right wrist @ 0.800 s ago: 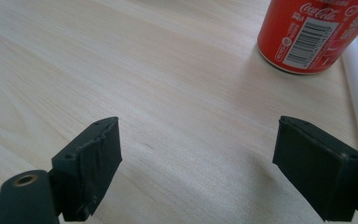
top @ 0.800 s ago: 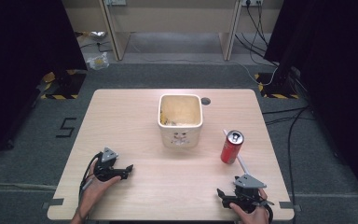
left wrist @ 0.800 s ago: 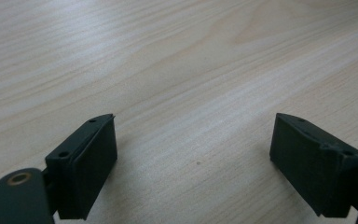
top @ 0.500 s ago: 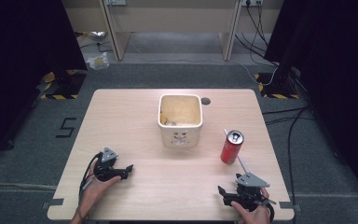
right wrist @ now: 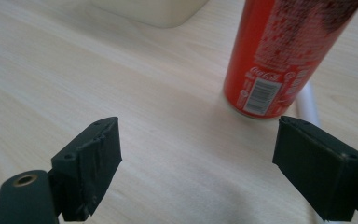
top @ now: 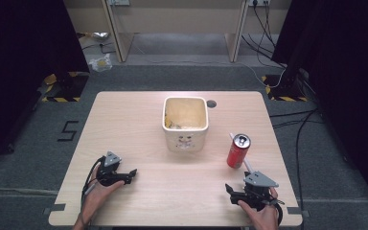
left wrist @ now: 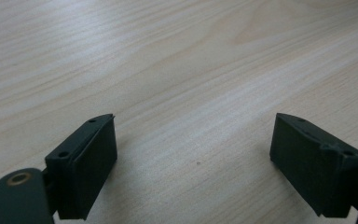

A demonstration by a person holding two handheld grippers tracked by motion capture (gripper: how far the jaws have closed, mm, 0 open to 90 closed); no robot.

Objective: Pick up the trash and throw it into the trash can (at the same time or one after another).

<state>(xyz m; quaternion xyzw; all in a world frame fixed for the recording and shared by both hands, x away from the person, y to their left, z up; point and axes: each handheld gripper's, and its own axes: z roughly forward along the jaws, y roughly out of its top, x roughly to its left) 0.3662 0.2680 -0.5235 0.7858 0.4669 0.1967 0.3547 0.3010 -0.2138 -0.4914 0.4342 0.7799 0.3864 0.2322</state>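
A red cola can (top: 238, 152) stands upright on the right half of the wooden table (top: 124, 120), with a white straw (top: 246, 165) lying beside its base. My right gripper (top: 229, 193) is open near the front right edge, held by a hand. In the right gripper view the can (right wrist: 284, 56) is ahead and to the right of the spread jaws (right wrist: 198, 140), with the straw (right wrist: 307, 100) behind its base. My left gripper (top: 131, 175) rests open at the front left, with bare wood between its jaws (left wrist: 193, 140).
A cream square bin (top: 185, 141) with a face drawn on its front stands at the table's middle, with some scraps inside; its base (right wrist: 154, 11) shows in the right gripper view. A round cable hole (top: 211, 103) lies behind it. Dark floor surrounds the table.
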